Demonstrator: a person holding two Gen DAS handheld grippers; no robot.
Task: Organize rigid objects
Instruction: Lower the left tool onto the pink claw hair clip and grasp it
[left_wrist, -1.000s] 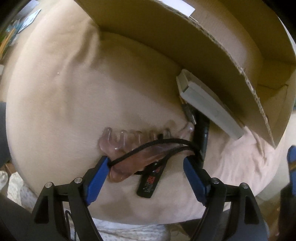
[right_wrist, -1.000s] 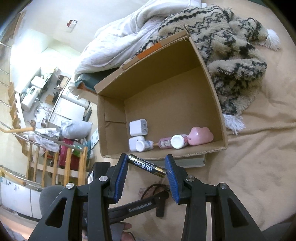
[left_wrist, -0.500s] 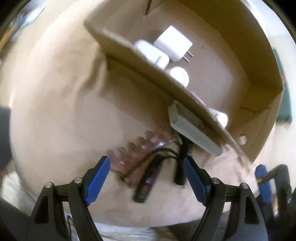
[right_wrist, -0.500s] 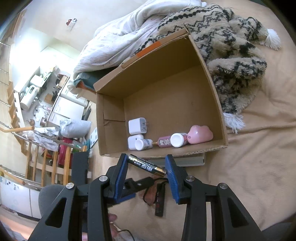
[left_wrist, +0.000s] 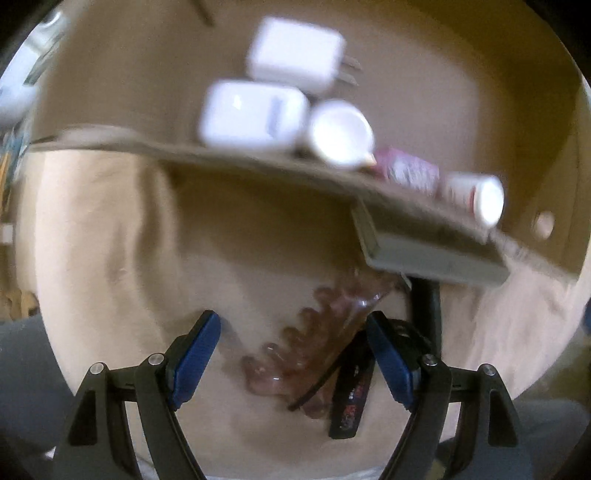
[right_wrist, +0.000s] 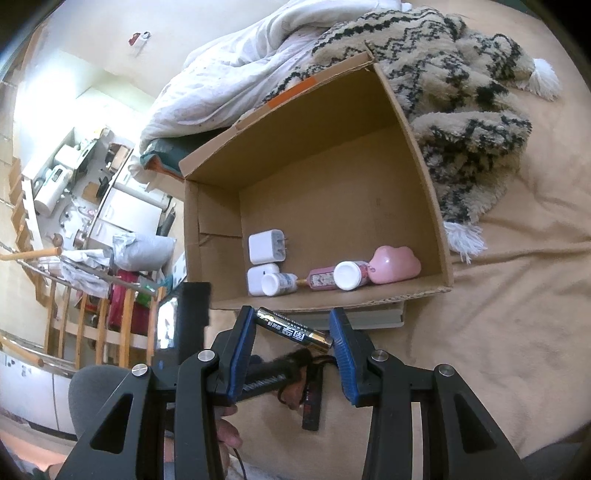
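Right wrist view: right gripper (right_wrist: 293, 334) clamped end to end on an AA battery (right_wrist: 293, 330), hanging just short of the cardboard box's (right_wrist: 424, 177) near wall. Thin end-on hold, so likely to pivot and drop onto the bed (right_wrist: 498, 314). Left gripper (left_wrist: 293, 356) spread wide and empty over a pink hair claw (left_wrist: 321, 343) tangled with a black cord (left_wrist: 314, 391); cord could drag along if grabbed

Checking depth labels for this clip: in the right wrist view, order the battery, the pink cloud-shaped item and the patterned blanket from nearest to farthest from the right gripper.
1. Battery: held across the right gripper.
2. Pink cloud-shaped item: inside the cardboard box, near its right front corner.
3. Patterned blanket: beyond the box, upper right.
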